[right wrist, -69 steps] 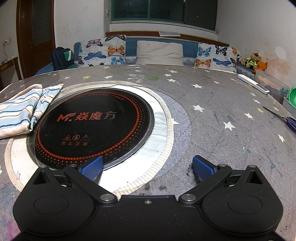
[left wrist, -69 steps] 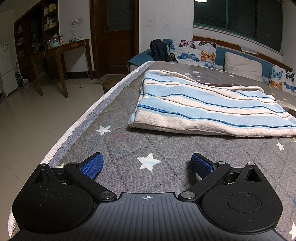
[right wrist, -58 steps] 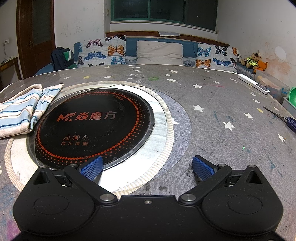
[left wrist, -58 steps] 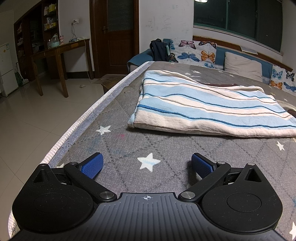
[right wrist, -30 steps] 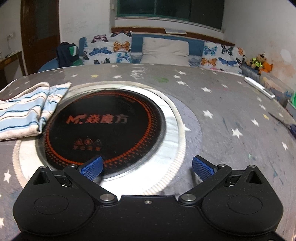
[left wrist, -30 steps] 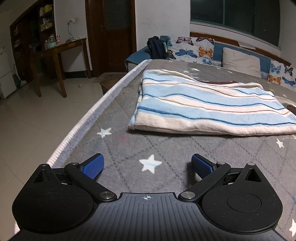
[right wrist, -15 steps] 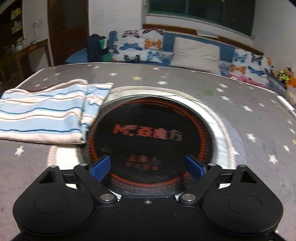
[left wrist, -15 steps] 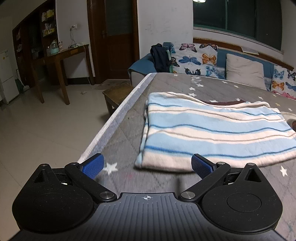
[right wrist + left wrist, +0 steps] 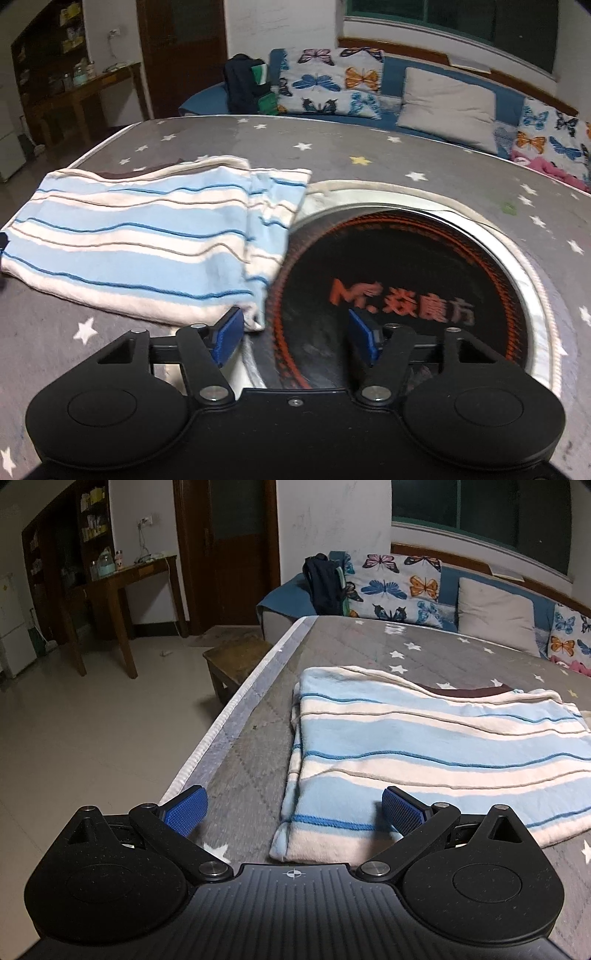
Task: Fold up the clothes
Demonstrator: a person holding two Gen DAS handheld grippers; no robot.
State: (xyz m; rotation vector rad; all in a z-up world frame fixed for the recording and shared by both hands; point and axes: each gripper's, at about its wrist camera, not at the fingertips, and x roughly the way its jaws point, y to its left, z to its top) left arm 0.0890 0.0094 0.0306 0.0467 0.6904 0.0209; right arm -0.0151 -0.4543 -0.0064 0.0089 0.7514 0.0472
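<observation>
A grey star-printed worktop point(image 9: 332, 653) carries a folded blue-and-white striped garment point(image 9: 424, 746), with a butterfly-print sofa point(image 9: 332, 88) behind. The left tool point(image 9: 295, 806) hovers with fingers spread wide over the garment's near corner. The right tool point(image 9: 295, 334), jaws partly apart and empty, sits just beside the garment's other near corner, at the black round cooktop point(image 9: 399, 273).

Both wrist views — low, sharing garment point(image 9: 424, 753).

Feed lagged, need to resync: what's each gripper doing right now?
Left gripper: jaws open, holding nothing, at the striped garment's near corner.
Right gripper: jaws open, holding nothing, by the garment's edge.
</observation>
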